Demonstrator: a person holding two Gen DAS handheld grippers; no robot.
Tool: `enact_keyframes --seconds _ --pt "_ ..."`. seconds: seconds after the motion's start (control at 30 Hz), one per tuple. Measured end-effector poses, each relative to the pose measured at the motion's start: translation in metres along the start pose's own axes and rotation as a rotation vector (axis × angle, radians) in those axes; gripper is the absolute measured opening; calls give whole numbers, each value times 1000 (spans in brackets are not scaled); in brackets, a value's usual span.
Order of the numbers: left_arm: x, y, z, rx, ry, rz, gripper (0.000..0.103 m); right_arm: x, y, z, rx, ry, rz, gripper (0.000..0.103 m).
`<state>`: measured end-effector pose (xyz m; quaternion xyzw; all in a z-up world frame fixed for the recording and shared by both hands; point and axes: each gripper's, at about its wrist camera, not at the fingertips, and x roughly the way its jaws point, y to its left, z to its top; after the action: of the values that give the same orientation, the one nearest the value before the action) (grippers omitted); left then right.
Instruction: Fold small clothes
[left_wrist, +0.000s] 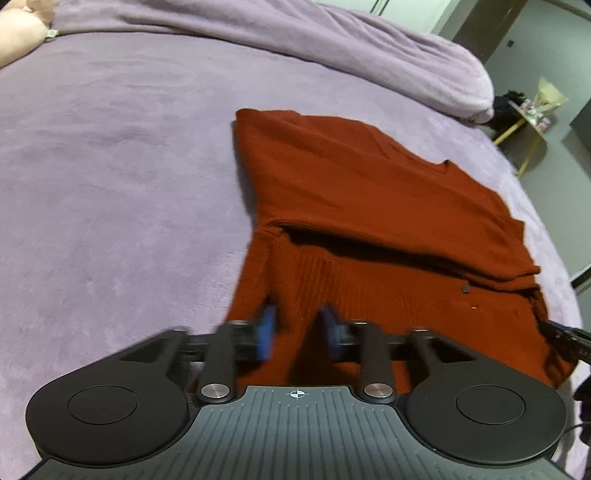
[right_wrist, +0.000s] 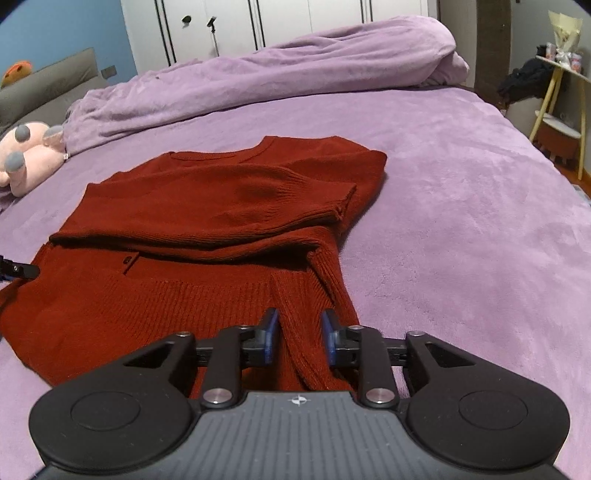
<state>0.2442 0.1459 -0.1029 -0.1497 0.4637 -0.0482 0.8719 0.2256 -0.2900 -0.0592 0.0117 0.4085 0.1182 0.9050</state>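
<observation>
Two matching black handheld grippers

The left gripper (left_wrist: 297, 332) and right gripper (right_wrist: 300, 338) each had blue finger pads (right_wrist: 271, 334), black linkage arms on silver pivot screws (right_wrist: 377, 395), two round black discs (left_wrist: 102, 404), and a ribbed grey body with a crosshair mark (left_wrist: 296, 393).

The bed (right_wrist: 461, 229) is covered with a lilac plush blanket, and a red knitted sweater (right_wrist: 207, 221) is spread flat on it, its sleeves folded across the body. A bunched lilac duvet (right_wrist: 258, 77) is heaped along the far side of the bed. A pink plush toy (right_wrist: 29, 155) is laid near the duvet's left end.
</observation>
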Motion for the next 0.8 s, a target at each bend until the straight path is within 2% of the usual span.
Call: enact_keyframes --seconds 0.07,0.17,0.27,0.37,0.43,0.5,0.6,0.7,0.73,0.77,0.8 --pt "-4 -1 1 11 -4 14 9 -3 5 0 -31 -6 -20 8" --pt "-24 -4 6 24 -45 -8 8 -18 4 4 -10 -59 -2 6" --pt "-57 -14 18 43 -133 -75 8 -42 0 16 37 -154 43 6" --pt "-78 -21 38 34 -225 -99 8 -54 -6 35 108 -245 75 5" --pt "-81 -23 55 28 -292 -82 8 -51 -10 51 161 -287 68 5" --pt "-71 -21 69 -8 -321 -49 8 -41 -10 63 184 -312 33 6" --pt "-35 -14 80 -39 -287 4 8 -7 -12 74 214 -277 -16 6" --pt "7 -2 76 -79 -150 20 10 26 -13 68 221 -185 -42 7" --pt "16 -1 72 -64 -119 24 12 35 -14 65 226 -154 -42 9" --pt "22 -1 68 -41 -102 37 20 40 -14 62 223 -129 -42 10" --pt "24 0 64 -17 -100 45 24 41 -14 59 215 -124 -45 12"
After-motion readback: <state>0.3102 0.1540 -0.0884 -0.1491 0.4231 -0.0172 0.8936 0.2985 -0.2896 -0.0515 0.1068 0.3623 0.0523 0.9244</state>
